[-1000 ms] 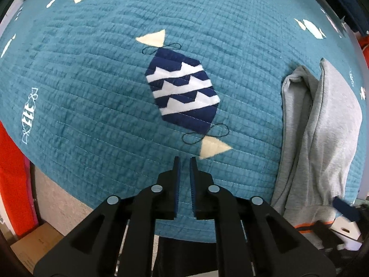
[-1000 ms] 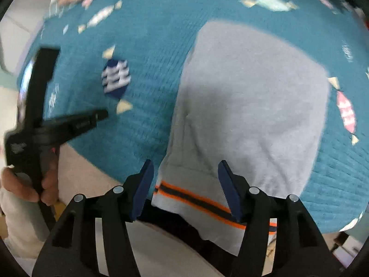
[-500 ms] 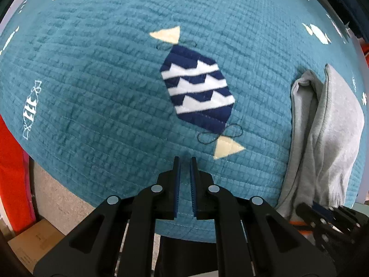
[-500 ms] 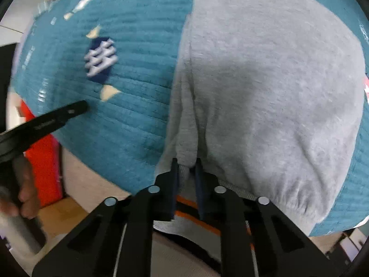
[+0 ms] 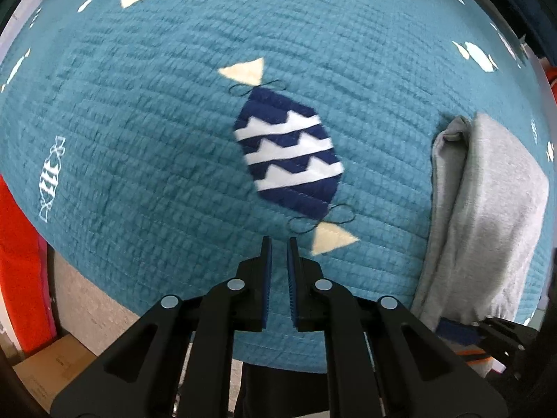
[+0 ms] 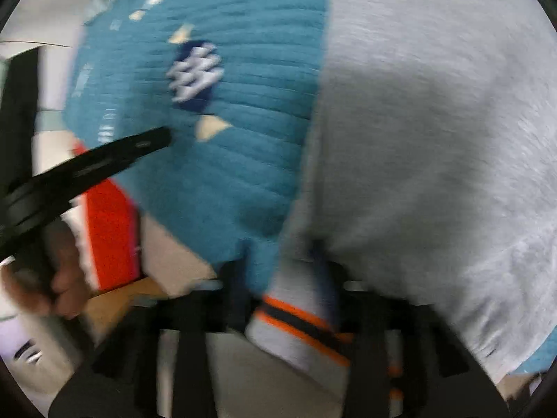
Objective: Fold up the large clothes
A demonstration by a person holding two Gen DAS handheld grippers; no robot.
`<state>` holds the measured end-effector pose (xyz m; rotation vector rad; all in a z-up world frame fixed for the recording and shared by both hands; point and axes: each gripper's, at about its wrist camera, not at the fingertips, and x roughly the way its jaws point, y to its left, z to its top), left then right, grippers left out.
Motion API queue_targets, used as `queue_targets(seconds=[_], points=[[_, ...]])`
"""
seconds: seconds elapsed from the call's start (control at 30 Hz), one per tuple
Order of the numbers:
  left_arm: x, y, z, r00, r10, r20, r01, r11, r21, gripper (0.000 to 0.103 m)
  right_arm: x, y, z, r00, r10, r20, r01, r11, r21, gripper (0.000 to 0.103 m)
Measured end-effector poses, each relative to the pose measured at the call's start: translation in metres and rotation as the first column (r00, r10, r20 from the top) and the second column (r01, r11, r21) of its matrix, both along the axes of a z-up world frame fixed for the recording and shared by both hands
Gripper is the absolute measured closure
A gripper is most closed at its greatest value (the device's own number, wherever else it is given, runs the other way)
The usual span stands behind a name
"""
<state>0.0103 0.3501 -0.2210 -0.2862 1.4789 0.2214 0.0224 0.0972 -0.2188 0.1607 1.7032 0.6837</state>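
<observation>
A folded grey sweatshirt lies on the teal quilt near its front edge. It fills the right of the right wrist view. Its orange-and-navy striped hem hangs over the edge. My right gripper is blurred and its jaws are opening. They stand wide apart on either side of the hem and left fold edge, and the pads do not press. My left gripper points down over bare quilt, left of the garment. Its jaws stand a narrow slit apart and are opening, with nothing between them.
A navy-and-white candy patch marks the quilt beside the left gripper. Below the quilt's front edge are an orange panel, a cardboard box and pale floor. A hand holds the left gripper's handle.
The right gripper sank toward the garment's front edge, pinched the fold half a second ago and now stands wide again. The left gripper stayed put, its slit a little wider.
</observation>
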Motion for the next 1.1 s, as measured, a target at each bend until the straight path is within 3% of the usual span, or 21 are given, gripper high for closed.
queue_targets(seconds=[0.1,0.17,0.2,0.3,0.33,0.37,0.47,0.5,0.57,0.6,0.63,0.67,0.73,0.83,0.9,0.93,1.03,1.1], points=[[0.016,-0.019,0.010,0.999,-0.036,0.038,0.036,0.999,-0.006,0.090,0.013,-0.031,0.035,0.990,-0.094,0.108,0.089,0.995,0.053,0.046],[0.028,-0.036,0.025,0.992,-0.075,0.098,0.078,0.997,-0.028,0.090,0.024,-0.057,0.056,0.965,-0.175,0.198,0.168,0.985,0.048,0.047],[0.036,-0.049,0.035,0.984,-0.106,0.141,0.113,0.993,-0.044,0.090,0.032,-0.073,0.068,0.936,-0.226,0.268,0.226,0.974,0.033,0.050],[0.059,-0.084,0.054,0.954,-0.166,0.250,0.191,0.979,-0.077,0.090,0.052,-0.114,0.089,0.819,-0.315,0.480,0.374,0.927,-0.029,0.075],[0.065,-0.097,0.057,0.943,-0.180,0.279,0.212,0.973,-0.087,0.090,0.060,-0.123,0.087,0.789,-0.345,0.509,0.415,0.909,-0.026,0.087],[0.076,-0.114,0.059,0.928,-0.202,0.312,0.243,0.965,-0.098,0.090,0.067,-0.134,0.085,0.773,-0.379,0.508,0.444,0.896,-0.008,0.095],[0.107,-0.157,0.053,0.893,-0.237,0.383,0.324,0.929,-0.181,0.090,0.086,-0.152,0.069,0.743,-0.435,0.508,0.491,0.871,0.026,0.101],[0.115,-0.164,0.050,0.885,-0.240,0.398,0.340,0.919,-0.202,0.090,0.092,-0.150,0.061,0.743,-0.434,0.509,0.483,0.875,0.041,0.101],[0.131,-0.183,0.033,0.883,-0.248,0.398,0.354,0.909,-0.219,0.090,0.107,-0.142,0.033,0.774,-0.428,0.466,0.453,0.889,0.064,0.101],[0.141,-0.188,0.017,0.889,-0.251,0.382,0.350,0.912,-0.215,0.091,0.115,-0.144,0.017,0.796,-0.439,0.416,0.453,0.889,0.069,0.101],[0.152,-0.192,-0.007,0.911,-0.242,0.334,0.314,0.932,-0.179,0.094,0.116,-0.139,-0.003,0.824,-0.429,0.370,0.442,0.895,0.052,0.103],[0.154,-0.191,-0.028,0.925,-0.221,0.308,0.284,0.943,-0.176,0.100,0.119,-0.138,-0.027,0.827,-0.428,0.364,0.448,0.893,0.031,0.103],[0.150,-0.181,-0.038,0.909,-0.166,0.383,0.263,0.940,-0.216,0.100,0.115,-0.132,-0.022,0.827,-0.386,0.409,0.410,0.912,0.032,0.103],[0.149,-0.181,-0.023,0.917,-0.155,0.368,0.243,0.948,-0.206,0.101,0.113,-0.144,-0.003,0.836,-0.396,0.380,0.410,0.911,0.048,0.103],[0.148,-0.182,-0.007,0.918,-0.146,0.370,0.219,0.962,-0.163,0.101,0.113,-0.157,0.015,0.815,-0.381,0.437,0.414,0.910,0.023,0.103],[0.143,-0.183,-0.002,0.915,-0.164,0.369,0.216,0.971,-0.105,0.101,0.111,-0.160,0.019,0.809,-0.364,0.462,0.413,0.911,-0.005,0.103],[0.145,-0.174,-0.020,0.921,-0.141,0.364,0.198,0.972,-0.125,0.101,0.122,-0.171,-0.013,0.833,-0.398,0.384,0.422,0.906,0.023,0.103],[0.150,-0.171,-0.025,0.920,-0.147,0.364,0.196,0.975,-0.100,0.101,0.125,-0.164,-0.021,0.836,-0.369,0.407,0.400,0.917,0.011,0.103]])
